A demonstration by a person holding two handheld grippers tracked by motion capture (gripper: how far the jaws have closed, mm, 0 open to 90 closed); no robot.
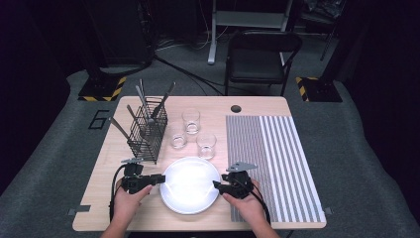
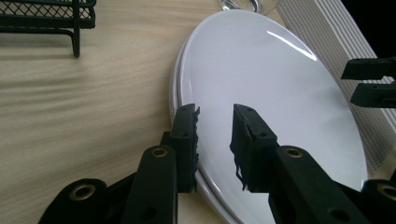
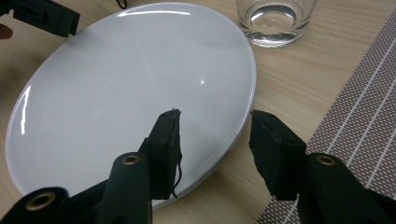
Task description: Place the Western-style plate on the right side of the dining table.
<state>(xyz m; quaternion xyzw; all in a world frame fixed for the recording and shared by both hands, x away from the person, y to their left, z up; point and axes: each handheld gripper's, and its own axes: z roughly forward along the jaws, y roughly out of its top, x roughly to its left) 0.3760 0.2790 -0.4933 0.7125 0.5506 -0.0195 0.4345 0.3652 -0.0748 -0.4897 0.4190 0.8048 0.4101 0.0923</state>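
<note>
A white round plate (image 1: 190,184) lies flat on the wooden table near the front edge. My left gripper (image 1: 161,179) is at the plate's left rim. In the left gripper view the plate (image 2: 271,84) has its rim running between the jaws of my left gripper (image 2: 214,108), which stand apart and do not press on it. My right gripper (image 1: 217,186) is at the right rim. In the right gripper view one jaw of my right gripper (image 3: 214,114) hangs over the plate (image 3: 121,84) and the other over the table, with a wide gap.
A black wire basket (image 1: 147,131) with several pieces of cutlery stands left of the plate. Three clear glasses (image 1: 190,121) stand behind the plate. A striped placemat (image 1: 270,163) covers the table's right side. A black chair (image 1: 260,57) stands beyond the table.
</note>
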